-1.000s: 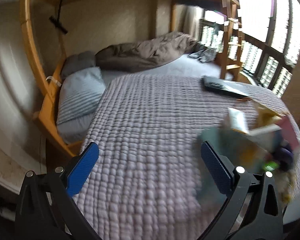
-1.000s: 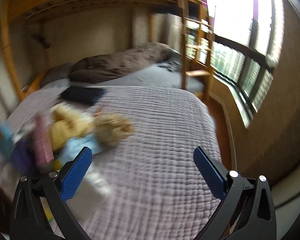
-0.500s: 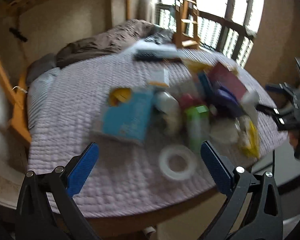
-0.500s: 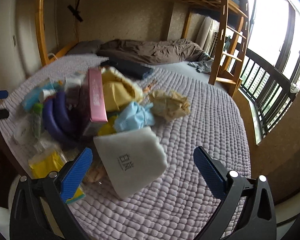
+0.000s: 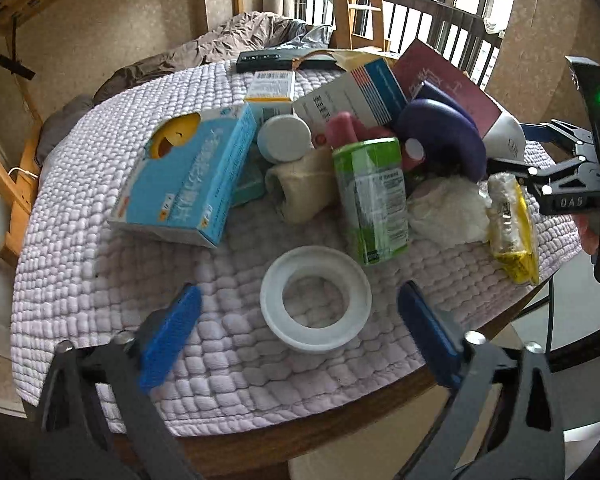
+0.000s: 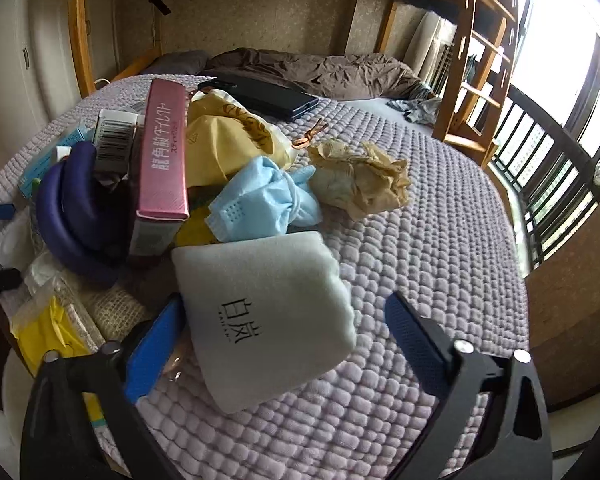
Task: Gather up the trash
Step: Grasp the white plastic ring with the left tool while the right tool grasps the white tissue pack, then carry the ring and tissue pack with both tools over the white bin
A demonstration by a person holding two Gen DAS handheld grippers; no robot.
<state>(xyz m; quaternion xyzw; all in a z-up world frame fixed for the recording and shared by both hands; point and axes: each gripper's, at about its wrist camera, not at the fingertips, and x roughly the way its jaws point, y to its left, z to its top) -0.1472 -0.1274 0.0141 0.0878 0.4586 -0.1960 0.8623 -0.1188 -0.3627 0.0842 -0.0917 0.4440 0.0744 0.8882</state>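
The left gripper [image 5: 297, 326] is hanging over the near edge of a lilac quilted bedspread [image 5: 99, 184], its blue-padded jaws closing but gripping nothing yet — a white tape ring [image 5: 316, 299] is lying flat on the quilt between them, clear of both pads. Just beyond the ring the trash is sitting in a heap: a light blue carton [image 5: 187, 176] with a yellow smiley at the left, a green-and-white can [image 5: 374, 200] lying beside a beige rolled bandage [image 5: 300, 186], a round white lid [image 5: 285, 138], a purple foam ring [image 5: 444, 132], a crumpled white tissue [image 5: 448, 208] and a yellow-and-clear wrapper [image 5: 510, 228] at the right edge. The right gripper [image 6: 283, 338] is working from the other side of the same pile, its jaws also closing with nothing clamped; a grey-white pouch with dark printed characters [image 6: 267, 316] is lying between them, its near corner close to the left pad, though I cannot tell whether it is touching. Past the pouch a crumpled blue face mask [image 6: 259, 200] is resting beside a wad of brown paper [image 6: 360, 180], with a pink box [image 6: 163, 148] standing on edge and a black flat case [image 6: 263, 98] lying farther back on the quilt.
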